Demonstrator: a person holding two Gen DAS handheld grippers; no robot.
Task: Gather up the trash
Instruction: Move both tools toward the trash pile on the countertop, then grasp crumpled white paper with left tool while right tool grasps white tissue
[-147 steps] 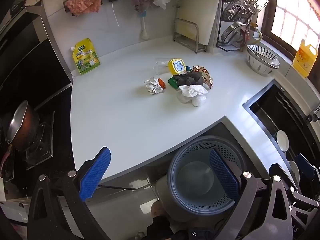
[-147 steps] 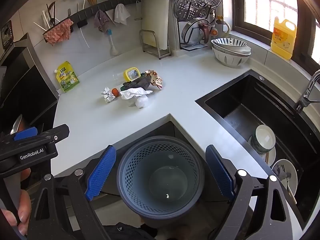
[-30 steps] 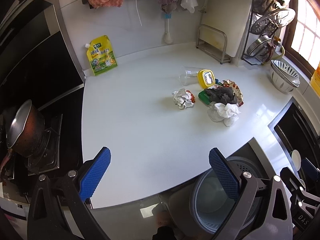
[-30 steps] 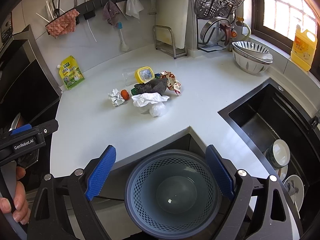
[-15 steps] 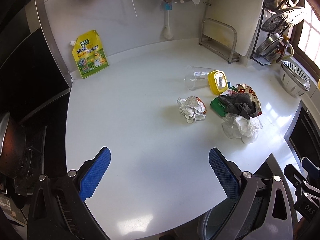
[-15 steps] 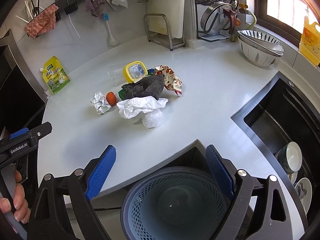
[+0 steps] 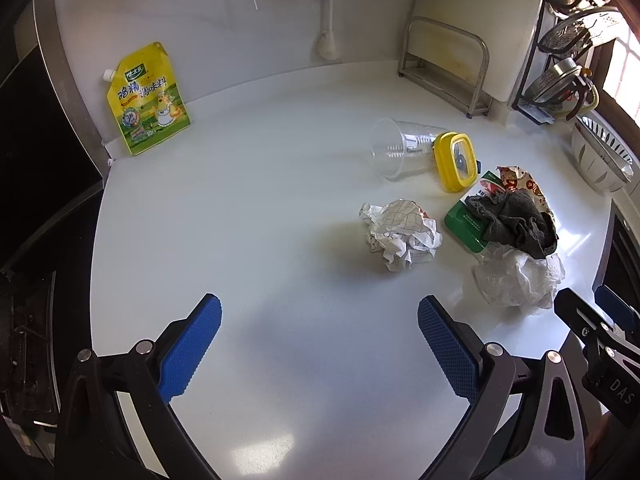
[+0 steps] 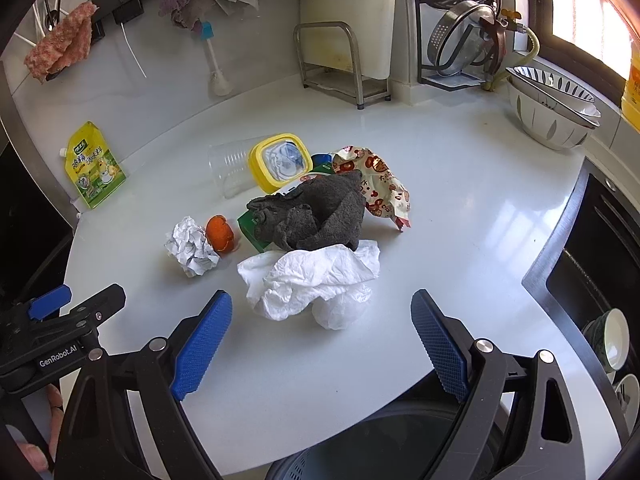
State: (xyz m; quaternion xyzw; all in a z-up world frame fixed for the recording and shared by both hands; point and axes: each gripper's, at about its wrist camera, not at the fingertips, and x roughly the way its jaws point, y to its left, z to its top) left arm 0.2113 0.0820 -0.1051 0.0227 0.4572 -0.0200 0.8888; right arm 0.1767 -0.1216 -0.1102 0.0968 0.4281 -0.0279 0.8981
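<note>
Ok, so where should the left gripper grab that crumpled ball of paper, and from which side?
Grip the crumpled paper ball across its middle, coming straight in from the near counter edge. It sits apart from the pile, directly ahead of the open left gripper, with bare counter on its near and left sides. Probably keep the right finger clear of the green packet.

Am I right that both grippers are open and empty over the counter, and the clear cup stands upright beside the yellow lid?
Not quite. The cup lies on its side, mouth toward the left wrist camera, its base against the yellow lid; the left wrist view shows this. The rest holds: the left gripper and right gripper are open and empty over the counter.
</note>
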